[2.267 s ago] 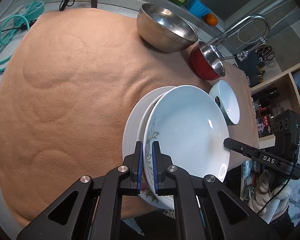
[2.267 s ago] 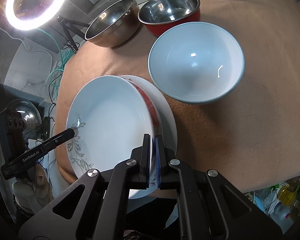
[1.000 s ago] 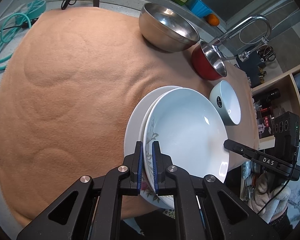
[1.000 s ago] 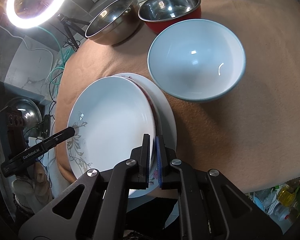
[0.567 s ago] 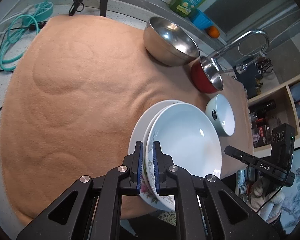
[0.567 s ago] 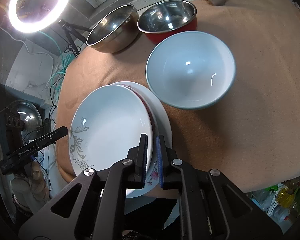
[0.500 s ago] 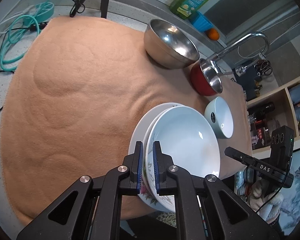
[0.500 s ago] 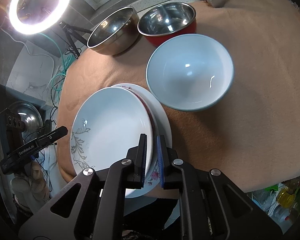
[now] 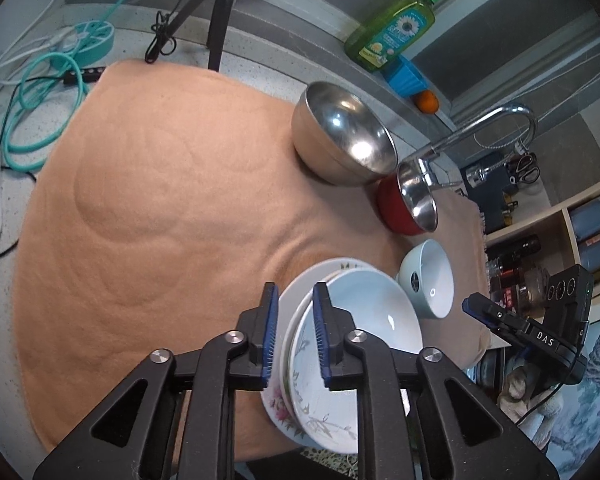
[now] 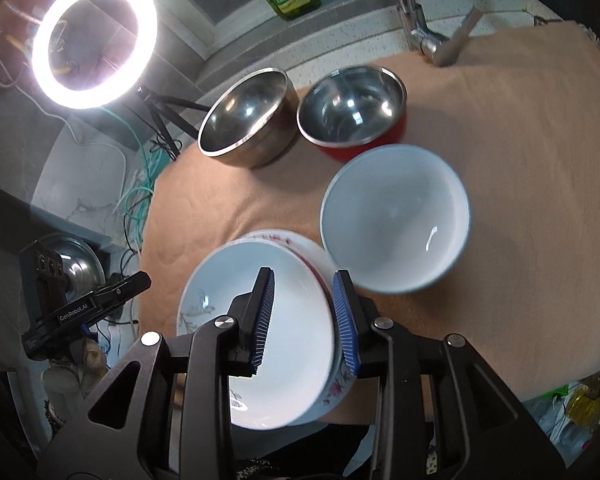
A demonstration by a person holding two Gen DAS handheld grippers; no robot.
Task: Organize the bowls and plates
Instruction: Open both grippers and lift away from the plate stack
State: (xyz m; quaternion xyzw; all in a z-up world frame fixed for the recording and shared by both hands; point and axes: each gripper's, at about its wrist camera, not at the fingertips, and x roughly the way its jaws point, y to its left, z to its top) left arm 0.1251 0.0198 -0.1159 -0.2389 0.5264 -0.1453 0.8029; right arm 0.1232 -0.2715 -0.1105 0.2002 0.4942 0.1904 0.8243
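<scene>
Across an orange cloth [image 9: 148,208] sit three bowls and a stack of plates. At lower centre of both views, two plates show in the stack: a white plate with a grey leaf pattern [image 10: 260,312] rests on a flowered plate [image 9: 274,396] at the cloth's near edge. One pale blue bowl [image 10: 396,216] stands just right of the stack. Higher up, one steel bowl [image 10: 248,120] and one red-sided steel bowl [image 10: 356,112] sit side by side.

Both grippers' jaws have just been opening. The left gripper [image 9: 294,336] and the right gripper [image 10: 302,316] each straddle the stack's rim with clear gaps at the blue pads, gripping nothing.
</scene>
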